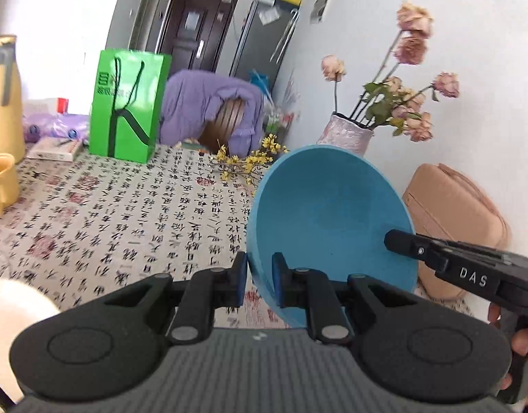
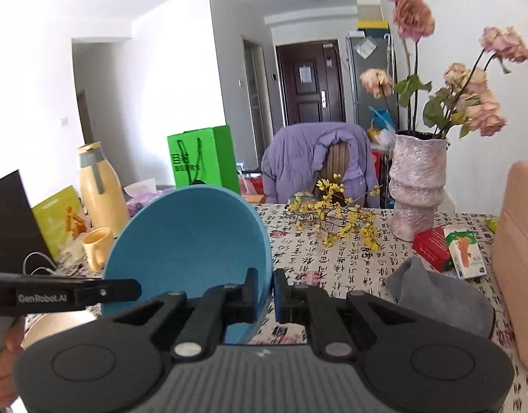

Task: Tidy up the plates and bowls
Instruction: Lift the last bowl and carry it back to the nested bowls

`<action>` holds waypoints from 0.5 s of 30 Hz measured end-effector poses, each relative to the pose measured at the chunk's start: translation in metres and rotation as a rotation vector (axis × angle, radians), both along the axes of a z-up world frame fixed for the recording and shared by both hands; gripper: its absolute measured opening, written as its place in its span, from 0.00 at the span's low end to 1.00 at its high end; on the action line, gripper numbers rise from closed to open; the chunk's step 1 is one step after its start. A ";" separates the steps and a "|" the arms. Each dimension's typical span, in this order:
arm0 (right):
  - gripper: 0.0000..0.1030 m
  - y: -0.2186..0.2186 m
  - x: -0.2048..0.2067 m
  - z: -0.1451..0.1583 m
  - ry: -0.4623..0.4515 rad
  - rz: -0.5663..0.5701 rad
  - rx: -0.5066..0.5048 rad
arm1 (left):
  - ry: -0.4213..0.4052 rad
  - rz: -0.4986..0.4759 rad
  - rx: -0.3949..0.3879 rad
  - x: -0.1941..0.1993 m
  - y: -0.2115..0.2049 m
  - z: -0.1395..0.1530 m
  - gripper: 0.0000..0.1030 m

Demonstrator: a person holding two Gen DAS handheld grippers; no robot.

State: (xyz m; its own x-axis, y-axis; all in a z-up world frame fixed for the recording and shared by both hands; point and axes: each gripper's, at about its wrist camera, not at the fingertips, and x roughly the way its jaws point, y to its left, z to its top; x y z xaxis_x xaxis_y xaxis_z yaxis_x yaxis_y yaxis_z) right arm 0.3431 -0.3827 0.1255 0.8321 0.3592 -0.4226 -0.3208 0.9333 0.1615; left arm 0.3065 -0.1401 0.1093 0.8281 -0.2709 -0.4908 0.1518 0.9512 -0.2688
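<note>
Blue bowl (image 1: 329, 213) tilted, raised above table (image 1: 126, 213), near vase (image 1: 346, 134). Left gripper (image 1: 259, 275) fingers pinching bowl rim; right gripper (image 2: 265, 292) fingers pinching opposite rim.

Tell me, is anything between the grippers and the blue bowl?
No. The left gripper and the right gripper each pinch the rim of the blue bowl directly, on opposite sides, and it is tilted above the table. Where it has to go isn't visible.
</note>
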 end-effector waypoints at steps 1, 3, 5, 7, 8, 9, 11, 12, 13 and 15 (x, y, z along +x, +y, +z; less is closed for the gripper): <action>0.09 0.001 -0.012 -0.002 -0.008 -0.006 -0.005 | -0.012 0.008 0.004 -0.012 -0.002 -0.003 0.15; 0.09 0.005 -0.037 -0.007 -0.021 -0.016 -0.014 | -0.022 0.015 0.014 -0.033 -0.004 -0.009 0.15; 0.09 0.007 -0.058 -0.012 -0.029 -0.024 -0.021 | -0.023 0.013 0.019 -0.051 -0.005 -0.014 0.15; 0.09 0.008 -0.078 -0.018 -0.030 -0.032 -0.016 | -0.028 0.011 0.019 -0.068 -0.001 -0.018 0.15; 0.09 0.008 -0.085 -0.021 -0.025 -0.031 -0.009 | -0.034 0.009 0.021 -0.075 0.001 -0.020 0.15; 0.09 0.008 -0.092 -0.024 -0.018 -0.032 -0.001 | -0.040 0.006 0.025 -0.083 0.003 -0.021 0.15; 0.09 0.011 -0.107 -0.030 -0.013 -0.036 0.007 | -0.067 -0.011 0.042 -0.099 0.007 -0.024 0.16; 0.09 0.013 -0.114 -0.033 -0.019 -0.040 0.005 | -0.079 -0.012 0.043 -0.108 0.009 -0.026 0.16; 0.09 0.014 -0.122 -0.036 -0.024 -0.045 0.014 | -0.084 -0.007 0.042 -0.115 0.011 -0.027 0.15; 0.09 0.019 -0.138 -0.043 -0.030 -0.052 0.028 | -0.095 -0.001 0.042 -0.129 0.015 -0.031 0.15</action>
State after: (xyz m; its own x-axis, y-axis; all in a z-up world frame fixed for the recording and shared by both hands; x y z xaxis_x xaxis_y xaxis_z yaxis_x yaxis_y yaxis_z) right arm 0.2052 -0.3639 0.0828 0.8623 0.3266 -0.3871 -0.2771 0.9440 0.1790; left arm 0.1777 -0.1255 0.0785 0.8714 -0.2523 -0.4207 0.1754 0.9611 -0.2132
